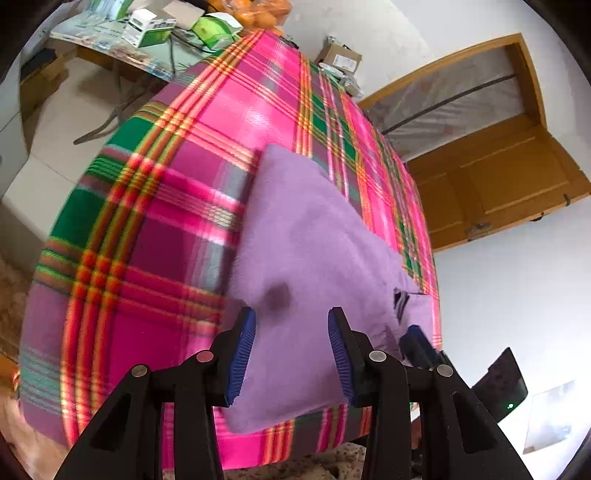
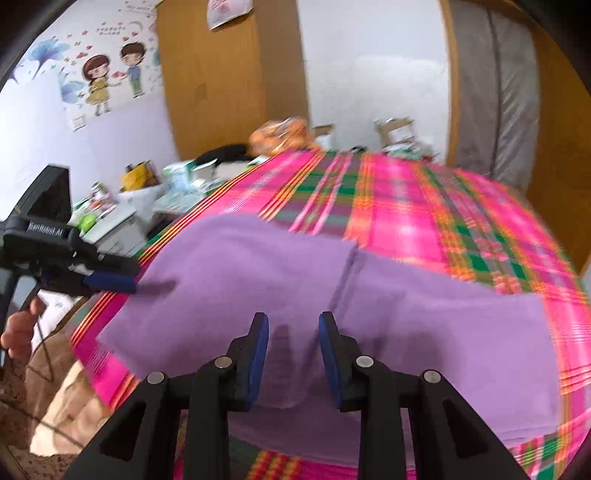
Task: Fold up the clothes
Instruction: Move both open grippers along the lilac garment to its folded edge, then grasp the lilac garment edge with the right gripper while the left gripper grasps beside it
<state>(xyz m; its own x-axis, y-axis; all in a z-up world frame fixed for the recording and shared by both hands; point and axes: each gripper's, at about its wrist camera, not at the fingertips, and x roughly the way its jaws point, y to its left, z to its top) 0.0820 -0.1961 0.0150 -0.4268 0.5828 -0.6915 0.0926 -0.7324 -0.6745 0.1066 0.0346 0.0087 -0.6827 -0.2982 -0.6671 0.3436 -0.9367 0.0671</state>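
A lilac garment (image 1: 306, 251) lies flat on a table covered with a pink, green and purple plaid cloth (image 1: 155, 229). In the right wrist view the garment (image 2: 258, 273) spreads wide across the near edge, with a seam or fold line running down its middle. My left gripper (image 1: 291, 332) is open just above the garment's near part, holding nothing. My right gripper (image 2: 293, 332) is open over the garment's near edge, also empty. The left gripper shows at the left of the right wrist view (image 2: 110, 282), its tips at the garment's left corner. The right gripper's blue tip (image 1: 415, 339) shows in the left wrist view.
The plaid cloth (image 2: 424, 206) covers the whole table. Boxes and clutter (image 1: 155, 26) sit on a side table beyond the far end. A wooden door (image 1: 498, 177) stands to the right. A bag of oranges (image 2: 280, 134) lies at the far table edge.
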